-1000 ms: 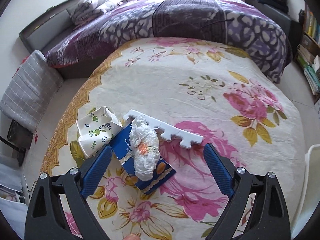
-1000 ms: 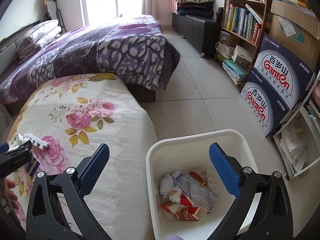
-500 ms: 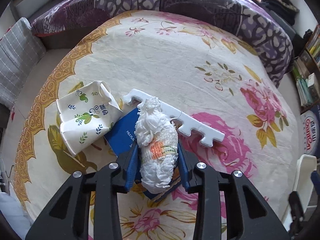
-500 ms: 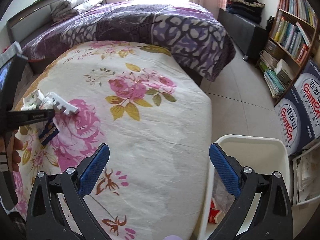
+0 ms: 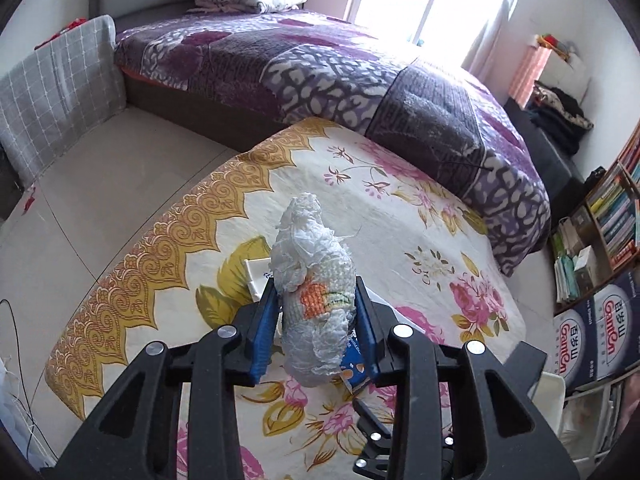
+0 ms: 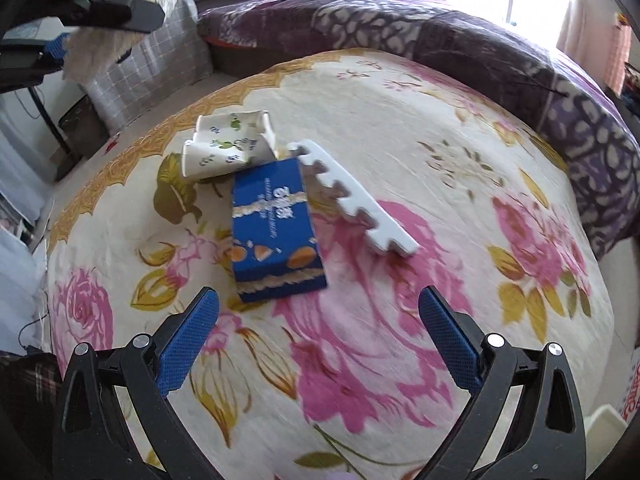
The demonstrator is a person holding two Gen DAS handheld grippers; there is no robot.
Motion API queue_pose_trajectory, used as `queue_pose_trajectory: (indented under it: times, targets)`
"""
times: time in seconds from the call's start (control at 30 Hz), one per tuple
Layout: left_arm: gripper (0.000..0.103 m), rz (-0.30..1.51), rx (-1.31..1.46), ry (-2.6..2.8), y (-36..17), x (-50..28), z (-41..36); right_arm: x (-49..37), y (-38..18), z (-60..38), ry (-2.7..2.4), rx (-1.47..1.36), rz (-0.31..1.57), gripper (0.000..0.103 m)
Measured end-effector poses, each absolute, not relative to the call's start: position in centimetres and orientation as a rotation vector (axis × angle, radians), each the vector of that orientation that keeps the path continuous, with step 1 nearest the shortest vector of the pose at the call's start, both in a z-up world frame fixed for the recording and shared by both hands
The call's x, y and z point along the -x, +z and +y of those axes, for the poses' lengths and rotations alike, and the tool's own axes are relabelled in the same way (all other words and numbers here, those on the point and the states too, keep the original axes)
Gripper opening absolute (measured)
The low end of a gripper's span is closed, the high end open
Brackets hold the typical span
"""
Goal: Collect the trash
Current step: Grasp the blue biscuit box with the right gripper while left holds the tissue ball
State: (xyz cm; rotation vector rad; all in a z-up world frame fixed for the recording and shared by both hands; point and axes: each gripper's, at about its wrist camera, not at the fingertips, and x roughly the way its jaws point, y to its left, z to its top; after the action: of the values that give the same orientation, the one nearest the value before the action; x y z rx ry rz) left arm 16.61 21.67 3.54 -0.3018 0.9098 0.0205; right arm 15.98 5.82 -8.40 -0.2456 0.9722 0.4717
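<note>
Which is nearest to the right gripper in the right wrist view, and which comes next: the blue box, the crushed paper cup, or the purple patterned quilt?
From the right gripper, open above the floral cloth:
1. Blue box, just ahead of the fingers, slightly left.
2. Crushed paper cup, beyond the box's far end, further left.
3. Purple patterned quilt, farthest, on the bed across the back.

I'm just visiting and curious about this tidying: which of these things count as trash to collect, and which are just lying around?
Part of the job:
- crumpled tissue wad, clamped in the left gripper
- crushed paper cup
- blue box
- white toothed foam strip
- right gripper, open above the blue box

Just lying about:
- flowered bedspread
- purple blanket
- grey checked cushion
</note>
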Motion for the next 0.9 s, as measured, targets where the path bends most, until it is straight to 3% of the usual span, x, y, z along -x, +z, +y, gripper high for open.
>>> queue_pose_trajectory:
  times: [0.2, 0.3, 0.33, 0.37, 0.6, 0.9]
  targets:
    - [0.036, 0.909, 0.319, 0.017, 3.8, -16.2, 22.8, -17.4, -9.4, 9.3, 0.501, 0.298, 0.982, 0.096]
    - [0.036, 0.912, 0.328, 0.021, 3.7, -16.1, 23.4, -18.3, -9.9, 9.7, 0.499, 0.291, 1.005, 0.088]
    - [0.036, 0.913, 0.329, 0.024, 3.6, -16.1, 23.5, -18.5, -10.1, 9.7, 0.505, 0.279, 1.024, 0.074]
    - [0.036, 0.914, 0.330, 0.026, 3.6, -16.1, 23.5, -18.7, -10.3, 9.5, 0.511, 0.267, 1.048, 0.052]
    - [0.036, 0.896, 0.331, 0.042, 3.7, -15.8, 23.9, -17.9, -9.1, 8.4, 0.480, 0.201, 1.007, 0.052]
    - [0.036, 0.847, 0.300, 0.048, 4.5, -15.4, 22.3, -15.4, -3.6, 5.4, 0.383, 0.175, 0.854, 0.052]
